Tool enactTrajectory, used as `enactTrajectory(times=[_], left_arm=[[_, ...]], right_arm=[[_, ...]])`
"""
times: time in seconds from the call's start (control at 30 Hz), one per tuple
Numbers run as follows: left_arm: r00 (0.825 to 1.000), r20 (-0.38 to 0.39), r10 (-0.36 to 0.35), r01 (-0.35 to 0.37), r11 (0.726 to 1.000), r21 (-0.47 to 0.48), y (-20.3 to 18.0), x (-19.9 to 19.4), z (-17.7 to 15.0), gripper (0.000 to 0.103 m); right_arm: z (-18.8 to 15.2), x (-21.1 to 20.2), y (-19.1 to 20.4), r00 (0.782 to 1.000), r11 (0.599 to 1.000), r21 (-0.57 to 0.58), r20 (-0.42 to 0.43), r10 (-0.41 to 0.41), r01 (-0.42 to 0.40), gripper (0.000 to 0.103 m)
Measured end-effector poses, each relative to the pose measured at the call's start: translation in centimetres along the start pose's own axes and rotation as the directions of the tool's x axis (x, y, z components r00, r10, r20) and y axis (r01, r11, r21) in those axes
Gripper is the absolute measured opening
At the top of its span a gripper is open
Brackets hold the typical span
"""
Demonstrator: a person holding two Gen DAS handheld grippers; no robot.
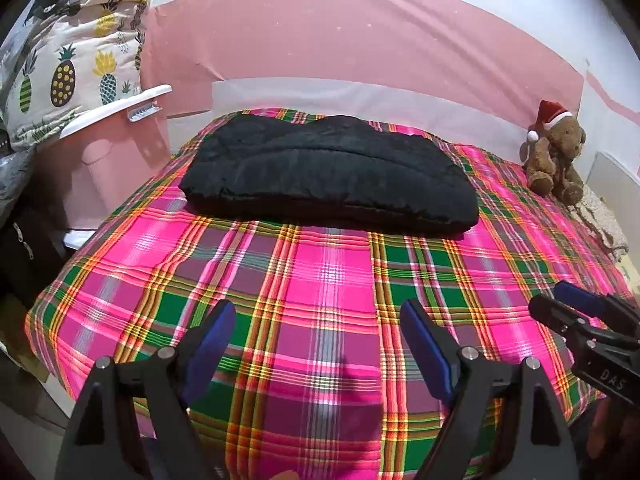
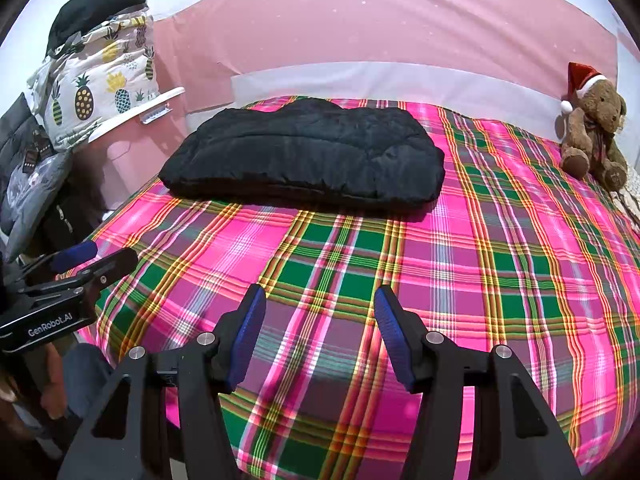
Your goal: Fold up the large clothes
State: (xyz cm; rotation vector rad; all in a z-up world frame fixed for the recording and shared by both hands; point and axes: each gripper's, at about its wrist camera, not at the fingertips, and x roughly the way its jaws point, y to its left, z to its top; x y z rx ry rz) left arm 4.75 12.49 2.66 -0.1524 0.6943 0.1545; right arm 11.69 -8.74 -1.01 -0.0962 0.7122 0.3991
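A black padded garment lies folded into a thick flat bundle at the far middle of the bed; it also shows in the right wrist view. My left gripper is open and empty, held above the near part of the plaid bedspread, well short of the garment. My right gripper is open and empty, also above the near bedspread. The right gripper shows at the right edge of the left wrist view, and the left gripper at the left edge of the right wrist view.
A brown teddy bear with a Santa hat sits at the bed's far right corner. A pineapple-print bundle on a pink and white stand is left of the bed. A pink wall panel runs behind.
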Motion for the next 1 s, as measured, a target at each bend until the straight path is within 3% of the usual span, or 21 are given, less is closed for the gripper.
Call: enactTrajectory(times=[1.0], left_arm=[[1.000,-0.021,0.014,-0.014,1.000,-0.010,-0.2,0.7,-0.4,0.085]], right_arm=[[0.0,0.0,-0.2,1.000,1.000,-0.003,-0.008,-0.001,0.001,0.057]])
